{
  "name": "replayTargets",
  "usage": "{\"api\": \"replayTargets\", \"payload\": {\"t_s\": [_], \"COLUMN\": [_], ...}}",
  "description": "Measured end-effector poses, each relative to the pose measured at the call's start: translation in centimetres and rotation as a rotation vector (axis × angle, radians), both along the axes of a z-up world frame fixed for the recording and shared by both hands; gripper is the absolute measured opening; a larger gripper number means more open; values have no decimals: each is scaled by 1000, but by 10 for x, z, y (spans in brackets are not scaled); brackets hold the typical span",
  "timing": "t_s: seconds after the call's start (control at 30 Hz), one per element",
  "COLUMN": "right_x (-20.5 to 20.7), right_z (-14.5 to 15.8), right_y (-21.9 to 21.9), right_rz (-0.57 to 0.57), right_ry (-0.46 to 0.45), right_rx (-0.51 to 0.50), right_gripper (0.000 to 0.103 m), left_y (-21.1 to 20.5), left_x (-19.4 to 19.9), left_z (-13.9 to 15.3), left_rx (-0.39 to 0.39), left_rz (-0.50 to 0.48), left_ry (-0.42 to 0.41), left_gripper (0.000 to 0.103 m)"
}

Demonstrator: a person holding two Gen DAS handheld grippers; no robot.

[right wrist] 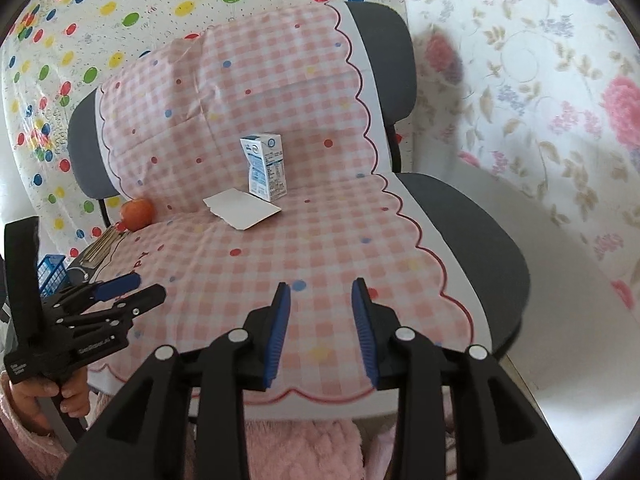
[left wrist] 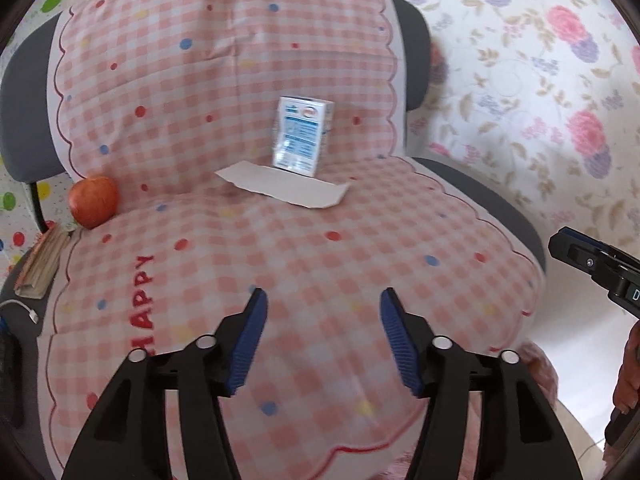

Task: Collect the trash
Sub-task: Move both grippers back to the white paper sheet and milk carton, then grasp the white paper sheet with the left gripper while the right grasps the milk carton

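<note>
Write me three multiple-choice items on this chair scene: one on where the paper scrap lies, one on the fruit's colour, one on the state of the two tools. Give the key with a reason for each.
1. Where does the white paper scrap lie?
A. Flat on the seat, right in front of the carton
B. On top of the carton
C. On the floor under the chair

2. What colour is the round fruit at the seat's edge?
A. Green
B. Red-orange
C. Purple

3. What state are the left tool and right tool in?
A. Both open, holding nothing
B. Left shut on the carton
C. Right shut on the paper

Key: 1 A, the scrap lies flat on the checked cover at the foot of the upright small carton. 2 B, its skin reads red-orange in both views. 3 A, each tool's blue pads stand apart with only seat cover between them.
</note>
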State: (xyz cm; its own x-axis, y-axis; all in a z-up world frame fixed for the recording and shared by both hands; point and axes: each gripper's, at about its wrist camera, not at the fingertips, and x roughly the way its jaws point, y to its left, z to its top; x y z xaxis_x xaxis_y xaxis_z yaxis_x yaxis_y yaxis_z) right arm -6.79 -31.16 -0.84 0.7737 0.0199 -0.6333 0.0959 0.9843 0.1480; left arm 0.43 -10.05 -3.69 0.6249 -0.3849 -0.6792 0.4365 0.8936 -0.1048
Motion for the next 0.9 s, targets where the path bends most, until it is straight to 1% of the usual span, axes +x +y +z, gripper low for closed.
{"api": "replayTargets", "payload": {"t_s": [0.07,0.17,0.3,0.33,0.37,0.53,0.6,0.63,0.7,0.8,0.87,0.9], "right_x": [11,26,47,52,56,72,78,80,83,86,86,86], "right_z": [-2,-4,-6,-7,-7,-8,-9,-9,-9,-9,-9,-9], "right_y": [-3,-9,-21,-25,-28,-42,-45,-46,-49,-52,-52,-51], "right_rz": [0,-10,-13,-14,-15,-19,-15,-15,-15,-21,-19,-16], "right_ry": [2,5,2,1,-1,-8,-5,-5,-5,-5,-3,-2], "right_rx": [0,-11,17,25,35,74,78,79,83,88,88,86], "right_gripper": [43,44,44,44,44,44,44,44,44,44,44,44], "left_y": [-3,-16,-39,-46,-55,-86,-96,-103,-110,-114,-110,-106], "left_x": [10,29,60,68,77,114,123,129,139,155,164,166], "left_z": [2,3,0,-3,-6,-24,-30,-35,-41,-45,-44,-44], "left_rx": [13,47,74,88,104,177,197,224,248,254,246,231], "left_rz": [0,-9,-24,-27,-37,-58,-73,-84,-95,-113,-106,-106], "left_ry": [-2,-11,-4,0,5,40,55,59,71,85,94,102], "left_gripper": [61,61,60,59,54,47,46,46,46,46,40,40]}}
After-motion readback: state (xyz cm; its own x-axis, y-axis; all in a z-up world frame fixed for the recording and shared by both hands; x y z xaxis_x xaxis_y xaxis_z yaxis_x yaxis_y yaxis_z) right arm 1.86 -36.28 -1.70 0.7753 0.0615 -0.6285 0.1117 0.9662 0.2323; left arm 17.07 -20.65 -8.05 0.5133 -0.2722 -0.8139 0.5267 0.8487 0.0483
